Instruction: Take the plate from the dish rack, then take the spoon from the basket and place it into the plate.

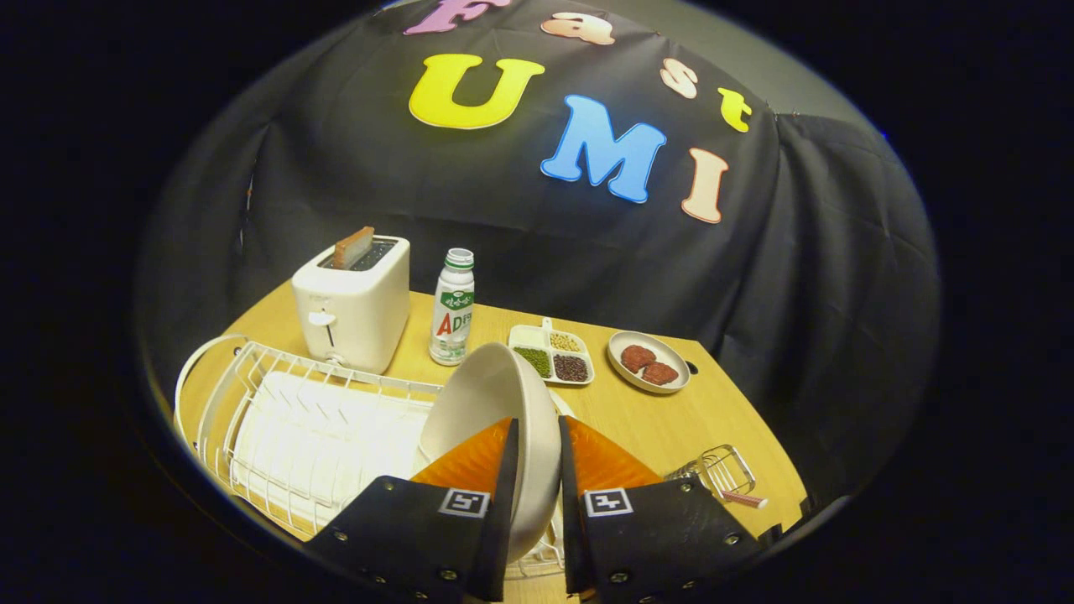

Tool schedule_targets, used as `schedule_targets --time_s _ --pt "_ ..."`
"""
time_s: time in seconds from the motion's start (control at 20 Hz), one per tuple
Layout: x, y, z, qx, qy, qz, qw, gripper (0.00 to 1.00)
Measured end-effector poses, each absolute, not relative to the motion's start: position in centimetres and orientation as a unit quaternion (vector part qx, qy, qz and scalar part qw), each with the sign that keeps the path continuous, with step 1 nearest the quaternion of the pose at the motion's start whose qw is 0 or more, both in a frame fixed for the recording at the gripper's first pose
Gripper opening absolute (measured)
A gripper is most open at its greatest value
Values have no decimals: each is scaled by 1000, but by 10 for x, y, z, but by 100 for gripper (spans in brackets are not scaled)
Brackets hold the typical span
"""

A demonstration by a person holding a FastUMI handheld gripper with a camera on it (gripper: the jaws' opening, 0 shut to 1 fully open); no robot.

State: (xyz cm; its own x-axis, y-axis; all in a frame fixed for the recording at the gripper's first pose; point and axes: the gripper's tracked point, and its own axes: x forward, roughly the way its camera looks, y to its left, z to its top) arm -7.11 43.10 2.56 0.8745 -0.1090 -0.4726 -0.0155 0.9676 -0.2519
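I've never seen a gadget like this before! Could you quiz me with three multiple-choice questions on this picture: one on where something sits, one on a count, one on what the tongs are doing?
1. Where does the bottle stand?
A. Beside the toaster
B. Inside the dish rack
C. On the small dish

2. How many brown patties lie on the small dish?
A. One
B. Two
C. Four

3. What are the tongs doing?
A. Hanging open
B. Gripping a spoon
C. Clamped on the plate

Answers: 1 A, the bottle stands just right of the toaster. 2 B, two patties show. 3 C, both fingers press the plate's rim.
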Motion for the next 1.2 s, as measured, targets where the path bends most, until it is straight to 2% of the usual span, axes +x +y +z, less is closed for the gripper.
schedule_targets --time_s 0.15,0.2,0.25,0.65,0.9,1.2 --pt "-68 440 30 -145 254 -35 956 17" --pt "-67 444 34 -158 249 -39 955 17" --pt "-67 448 38 -171 248 -43 952 11" --pt "-84 463 88 -313 202 -87 924 11" --pt "-108 461 111 -326 181 -83 924 11" --pt "-168 452 116 -301 186 -55 934 11"
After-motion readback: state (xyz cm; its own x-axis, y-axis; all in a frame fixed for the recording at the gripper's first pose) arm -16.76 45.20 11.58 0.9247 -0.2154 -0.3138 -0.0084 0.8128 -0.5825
